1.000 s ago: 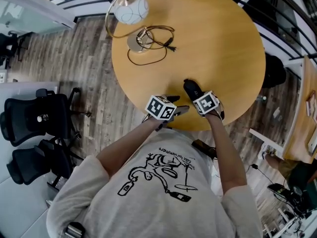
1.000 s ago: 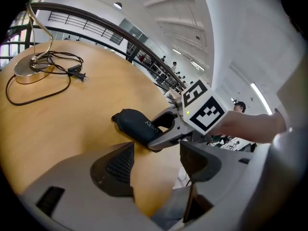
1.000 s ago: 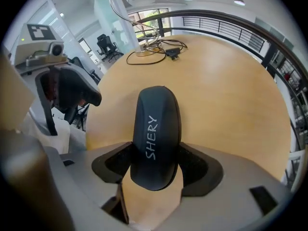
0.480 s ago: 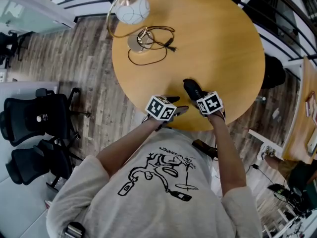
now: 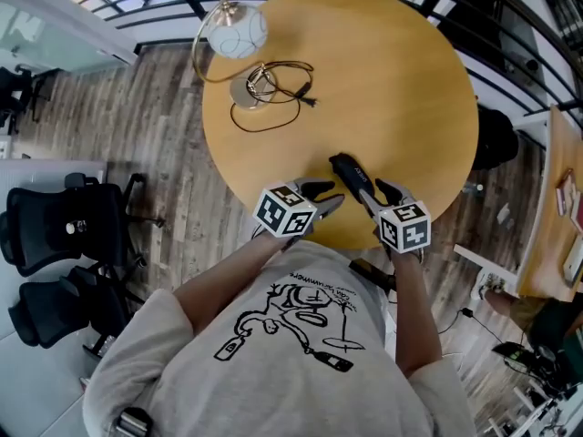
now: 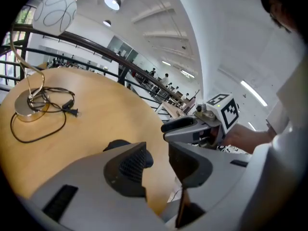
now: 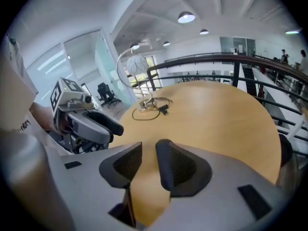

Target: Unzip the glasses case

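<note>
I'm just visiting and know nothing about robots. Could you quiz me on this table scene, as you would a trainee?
1. True or false: the lamp stands on the floor.
2. Where does the black glasses case lie? A) beside the lamp B) near the table edge closest to the person C) on a chair
3. What shape is the tabletop?
Key: 1 false, it stands on the table; 2 B; 3 round.
</note>
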`<state>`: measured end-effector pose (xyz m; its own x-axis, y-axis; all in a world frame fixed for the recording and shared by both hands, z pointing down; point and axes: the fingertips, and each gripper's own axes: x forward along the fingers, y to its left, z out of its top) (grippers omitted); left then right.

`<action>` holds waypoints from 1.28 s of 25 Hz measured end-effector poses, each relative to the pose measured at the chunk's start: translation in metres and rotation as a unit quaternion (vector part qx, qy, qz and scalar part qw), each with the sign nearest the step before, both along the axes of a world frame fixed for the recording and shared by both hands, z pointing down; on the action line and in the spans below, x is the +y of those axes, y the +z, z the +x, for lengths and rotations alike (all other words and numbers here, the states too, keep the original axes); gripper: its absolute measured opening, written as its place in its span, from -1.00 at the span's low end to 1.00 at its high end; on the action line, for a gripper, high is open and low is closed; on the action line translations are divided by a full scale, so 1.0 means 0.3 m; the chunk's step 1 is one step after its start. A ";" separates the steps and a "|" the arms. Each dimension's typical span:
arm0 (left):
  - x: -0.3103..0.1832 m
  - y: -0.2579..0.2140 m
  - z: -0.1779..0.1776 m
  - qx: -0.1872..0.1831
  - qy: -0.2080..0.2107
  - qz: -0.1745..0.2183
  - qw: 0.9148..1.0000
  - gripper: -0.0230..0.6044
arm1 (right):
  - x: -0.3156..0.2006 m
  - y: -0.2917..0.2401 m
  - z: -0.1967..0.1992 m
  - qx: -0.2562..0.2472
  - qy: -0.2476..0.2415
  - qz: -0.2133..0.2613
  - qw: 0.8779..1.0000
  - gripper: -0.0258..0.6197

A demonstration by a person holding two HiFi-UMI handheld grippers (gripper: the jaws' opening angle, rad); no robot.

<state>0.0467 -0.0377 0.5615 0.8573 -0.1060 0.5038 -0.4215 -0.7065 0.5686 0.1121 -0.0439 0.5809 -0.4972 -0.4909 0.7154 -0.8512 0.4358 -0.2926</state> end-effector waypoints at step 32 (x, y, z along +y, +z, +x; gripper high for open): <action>-0.023 -0.315 0.040 0.050 -0.062 0.100 0.992 -0.90 | 0.053 -0.423 -0.095 -0.065 0.079 0.185 0.977 -0.86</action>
<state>0.0588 -0.0447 0.4671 0.8761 -0.3027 0.3753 -0.4604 -0.7563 0.4648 0.0836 -0.0281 0.4540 -0.4690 -0.7826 0.4093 -0.8826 0.3981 -0.2501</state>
